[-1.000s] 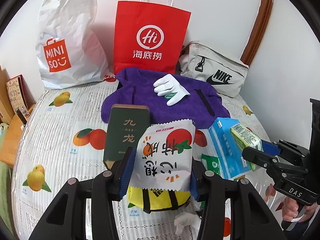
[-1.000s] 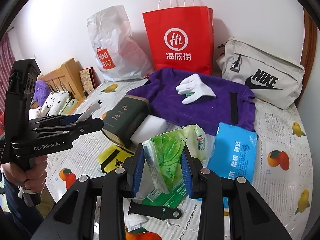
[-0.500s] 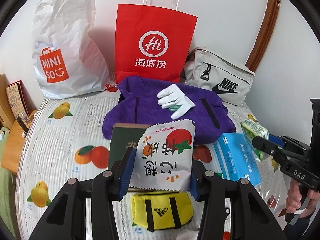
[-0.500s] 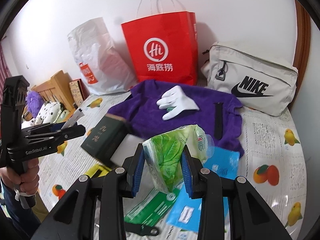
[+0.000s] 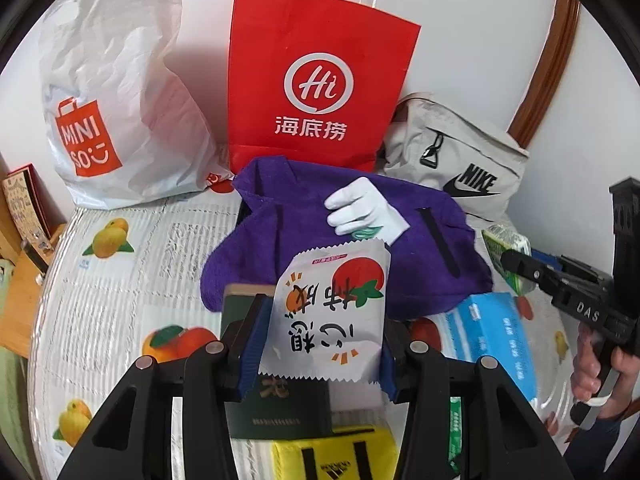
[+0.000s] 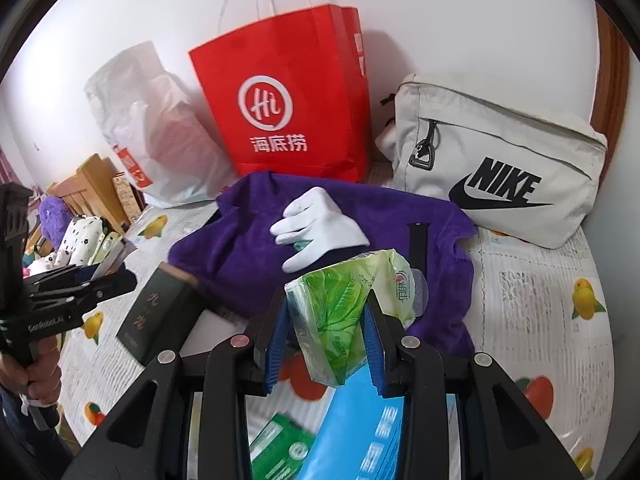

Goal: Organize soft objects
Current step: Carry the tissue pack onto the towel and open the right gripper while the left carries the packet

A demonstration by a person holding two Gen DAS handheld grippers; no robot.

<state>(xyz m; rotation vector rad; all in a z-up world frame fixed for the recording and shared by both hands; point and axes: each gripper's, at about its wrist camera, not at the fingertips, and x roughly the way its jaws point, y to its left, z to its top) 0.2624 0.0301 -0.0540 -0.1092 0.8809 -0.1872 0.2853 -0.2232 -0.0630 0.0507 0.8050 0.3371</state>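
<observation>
left jaws grip snack packet (image 5: 326, 320) | right jaws grip tissue pack (image 6: 340, 312) | both nearer red bag (image 5: 316, 80)

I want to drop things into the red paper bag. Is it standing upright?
Upright: the red paper bag stands against the wall, handles up, behind the purple cloth.
</observation>
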